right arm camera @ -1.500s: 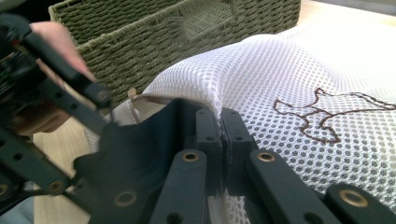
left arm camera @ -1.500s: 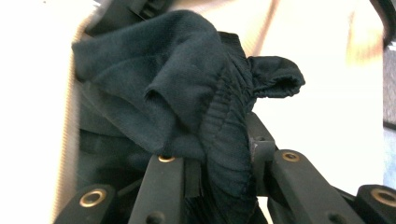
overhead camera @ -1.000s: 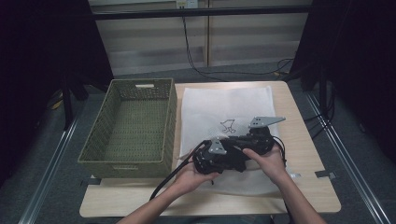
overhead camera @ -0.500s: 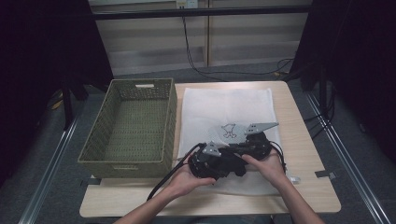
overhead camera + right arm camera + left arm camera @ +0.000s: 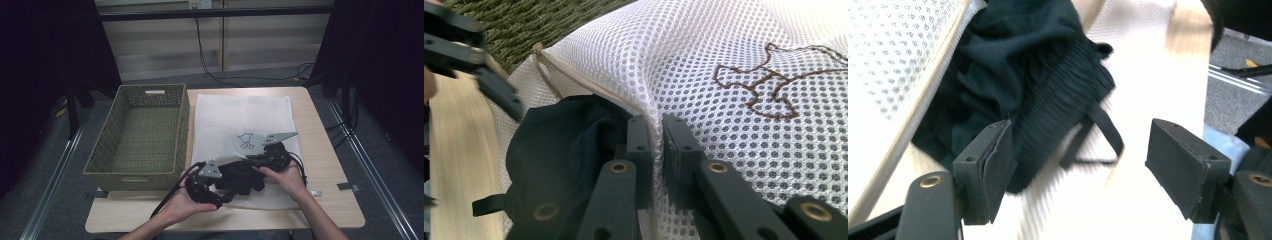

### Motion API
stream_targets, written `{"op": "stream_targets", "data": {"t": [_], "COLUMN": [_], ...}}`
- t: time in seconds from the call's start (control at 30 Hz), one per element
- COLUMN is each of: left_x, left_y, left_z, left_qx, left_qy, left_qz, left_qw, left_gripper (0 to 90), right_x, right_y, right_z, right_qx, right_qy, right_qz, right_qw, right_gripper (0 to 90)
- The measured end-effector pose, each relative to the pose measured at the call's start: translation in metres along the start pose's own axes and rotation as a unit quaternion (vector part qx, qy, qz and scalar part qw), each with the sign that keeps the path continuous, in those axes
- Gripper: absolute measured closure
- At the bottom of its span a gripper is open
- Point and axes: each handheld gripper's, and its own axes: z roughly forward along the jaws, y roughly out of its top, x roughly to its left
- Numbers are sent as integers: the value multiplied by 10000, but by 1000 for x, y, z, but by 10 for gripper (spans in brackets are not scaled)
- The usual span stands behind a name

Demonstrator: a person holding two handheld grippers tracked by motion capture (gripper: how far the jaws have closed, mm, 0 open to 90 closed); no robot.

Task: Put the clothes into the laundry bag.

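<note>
We noted the black garment (image 5: 241,178) lying on the bench (image 5: 330,200) at the open mouth of the white mesh laundry bag (image 5: 240,115), partly under its lifted upper layer, beside the wicker basket (image 5: 140,135). The right tool (image 5: 655,150) pinched the bag's upper mesh edge between nearly closed jaws, holding the mouth up. The left tool (image 5: 1080,165) had just been opening; its jaws stood wide, pads touching nothing, garment just ahead. We judged the garment light, limp and prone to bunching; best taken at a thick fold, not the loose strap (image 5: 1103,127).
</note>
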Motion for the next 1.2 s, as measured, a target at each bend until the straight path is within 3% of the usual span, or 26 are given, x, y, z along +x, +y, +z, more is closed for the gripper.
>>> {"op": "stream_targets", "data": {"t": [0.17,0.2,0.23,0.33,0.47,0.53,0.63,0.77,0.97,1.03,1.1,1.2], "left_x": [-6,-6,-7,-7,-7,-6,-5,2,4,4,2,1], "left_y": [-13,-15,-21,-34,-34,-34,-36,-38,-40,-41,-41,-38], "left_z": [-17,-20,-20,-16,-12,-10,-5,3,12,14,14,15], "left_qx": [-86,22,89,257,215,223,424,369,586,575,471,455], "left_qy": [-53,-2,78,5,-144,-165,-210,-197,-210,-235,-158,-215], "left_qz": [21,97,199,212,285,302,340,305,440,539,466,460], "left_qw": [9999,10000,9997,9994,9993,9992,9983,9987,9971,9966,9977,9977], "left_gripper": [329,359,402,443,528,598,612,612,631,637,647,644], "right_x": [2,3,3,5,11,14,23,33,45,50,53,56], "right_y": [0,0,0,-1,-4,-6,-7,-8,-9,-9,-9,-9], "right_z": [-1,-2,-3,-6,-16,-23,-33,-37,-28,-24,-21,-19], "right_qx": [-47,-79,-92,-193,-284,-408,-552,-546,-423,-340,-272,-207], "right_qy": [-18,-5,1,86,-22,-12,74,230,509,582,674,687], "right_qz": [5,27,25,129,110,78,-33,-180,-265,-336,-403,-469], "right_qw": [10000,10000,10000,9997,9995,9991,9984,9981,9975,9972,9965,9963], "right_gripper": [756,732,711,642,591,593,638,676,720,729,735,730]}}
